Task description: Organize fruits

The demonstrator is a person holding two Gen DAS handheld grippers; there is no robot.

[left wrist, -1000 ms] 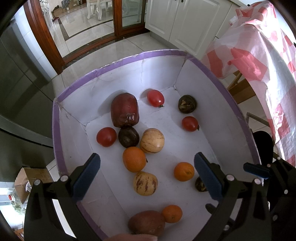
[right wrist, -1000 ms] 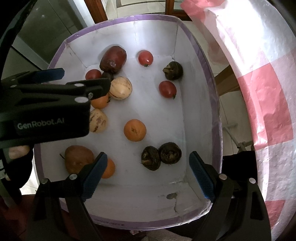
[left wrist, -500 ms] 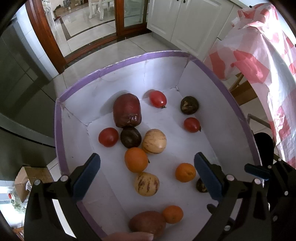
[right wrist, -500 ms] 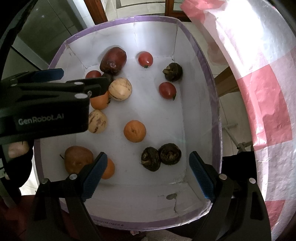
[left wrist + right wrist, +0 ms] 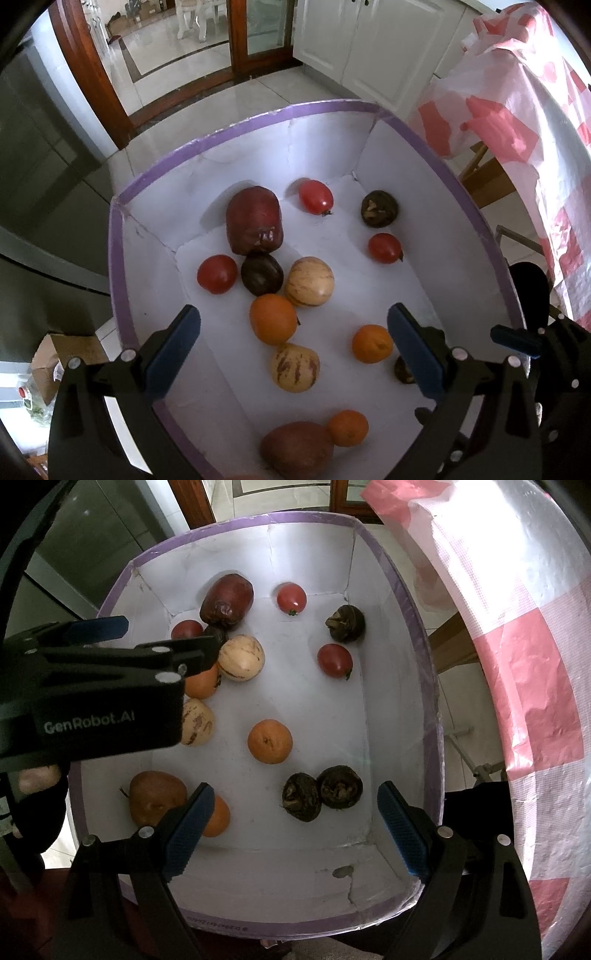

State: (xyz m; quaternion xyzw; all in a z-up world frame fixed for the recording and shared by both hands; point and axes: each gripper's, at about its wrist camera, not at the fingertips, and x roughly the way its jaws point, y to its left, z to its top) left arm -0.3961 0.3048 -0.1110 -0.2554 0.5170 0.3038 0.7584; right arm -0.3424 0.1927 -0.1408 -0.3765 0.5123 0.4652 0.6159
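Observation:
A white box with a purple rim (image 5: 118, 258) (image 5: 428, 686) holds many loose fruits: red tomatoes (image 5: 316, 196), oranges (image 5: 273, 319) (image 5: 269, 741), striped cream melons (image 5: 310, 281) (image 5: 241, 657), dark wrinkled passion fruits (image 5: 321, 792), a dark red pomegranate (image 5: 254, 225) and a brown pear (image 5: 155, 795). My left gripper (image 5: 295, 347) is open and empty above the box's near side; it also shows in the right wrist view (image 5: 110, 653). My right gripper (image 5: 295, 827) is open and empty over the near right corner.
A table with a pink and white checked cloth (image 5: 517, 664) (image 5: 517, 92) stands to the right of the box. Tiled floor, white cabinets (image 5: 369, 48) and a wooden door frame lie beyond. A cardboard box (image 5: 48, 354) sits on the floor at left.
The left gripper has drawn back and up a little, so the box sits lower in its view. The right gripper has barely moved. No fruit has moved.

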